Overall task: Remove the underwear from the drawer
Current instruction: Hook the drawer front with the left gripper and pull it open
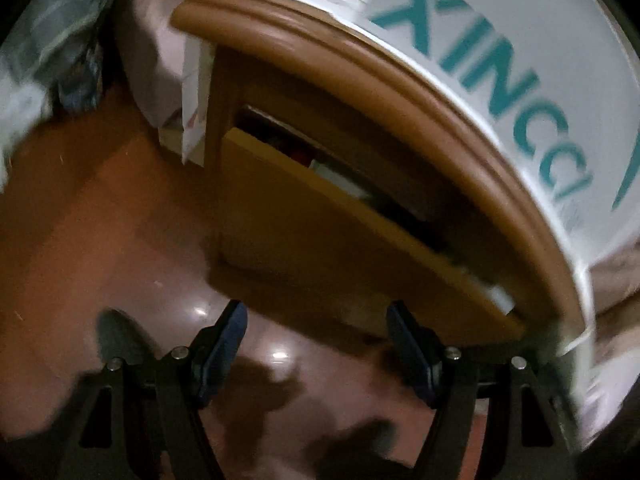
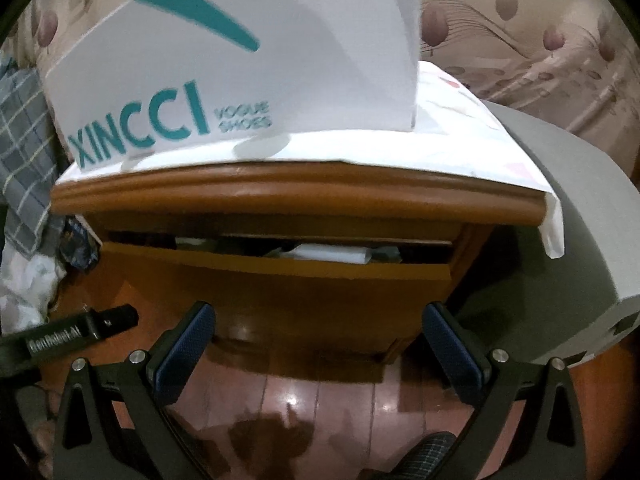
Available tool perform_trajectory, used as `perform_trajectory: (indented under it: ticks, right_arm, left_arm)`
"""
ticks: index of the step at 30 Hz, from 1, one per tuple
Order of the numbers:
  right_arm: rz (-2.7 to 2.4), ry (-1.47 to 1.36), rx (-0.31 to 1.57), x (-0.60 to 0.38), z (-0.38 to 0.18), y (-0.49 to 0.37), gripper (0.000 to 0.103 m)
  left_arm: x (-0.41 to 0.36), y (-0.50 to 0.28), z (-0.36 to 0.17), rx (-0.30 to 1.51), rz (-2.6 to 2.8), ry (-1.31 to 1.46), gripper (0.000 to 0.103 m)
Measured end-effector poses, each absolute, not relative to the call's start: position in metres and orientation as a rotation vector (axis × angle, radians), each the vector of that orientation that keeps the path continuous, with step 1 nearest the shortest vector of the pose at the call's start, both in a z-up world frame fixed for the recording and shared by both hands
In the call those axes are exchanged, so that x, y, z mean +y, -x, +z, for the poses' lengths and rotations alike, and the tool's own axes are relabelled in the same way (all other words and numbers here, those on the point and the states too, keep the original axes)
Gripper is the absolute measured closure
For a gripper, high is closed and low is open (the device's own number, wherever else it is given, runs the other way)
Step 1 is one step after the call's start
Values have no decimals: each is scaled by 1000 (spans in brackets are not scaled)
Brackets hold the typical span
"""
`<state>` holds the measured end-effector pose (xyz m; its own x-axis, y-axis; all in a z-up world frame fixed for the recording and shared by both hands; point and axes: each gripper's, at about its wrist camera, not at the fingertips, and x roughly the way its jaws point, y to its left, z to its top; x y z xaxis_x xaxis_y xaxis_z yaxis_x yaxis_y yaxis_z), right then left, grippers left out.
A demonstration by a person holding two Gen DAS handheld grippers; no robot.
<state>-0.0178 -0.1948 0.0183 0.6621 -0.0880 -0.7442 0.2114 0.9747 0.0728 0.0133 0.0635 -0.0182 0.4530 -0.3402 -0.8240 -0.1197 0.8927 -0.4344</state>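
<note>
A nightstand (image 2: 296, 200) is placed ahead of the right gripper (image 2: 316, 344). A bag (image 2: 240, 80) is set on it. Its drawer (image 2: 276, 276) is partly drawn out below.

My left claw (image 1: 316, 344) has black angular arms with triangular cut-outs, silver screws at the pivots and dark blue textured pads (image 1: 234, 332). My right claw (image 2: 318, 344) is built the same, and white lettering marks the black bar off its left side.
</note>
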Motion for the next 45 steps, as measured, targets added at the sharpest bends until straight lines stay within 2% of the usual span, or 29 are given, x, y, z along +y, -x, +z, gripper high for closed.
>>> perform_trajectory:
  ticks: [8,20,24,33,45]
  right_arm:
    - [-206,-232,807,-219,27,23,0]
    - [-215,-254,798,-230,31,24,0]
    - [-198,-255,810,-228,30,24,0]
    - [-182,-269,848,-225,24,22,0]
    - [-175,-261,867,-222,19,20,0]
  left_arm:
    - [83,-33,-57,1172,-86,873,29]
    - [98,-56,-107,1274,13,1131,29]
    - [102,-49,-125,1254,-15,1221,29]
    - [111,-40,-126,1166,-65,1339,29]
    - [106,-50,-96,1114,-73,1267,27]
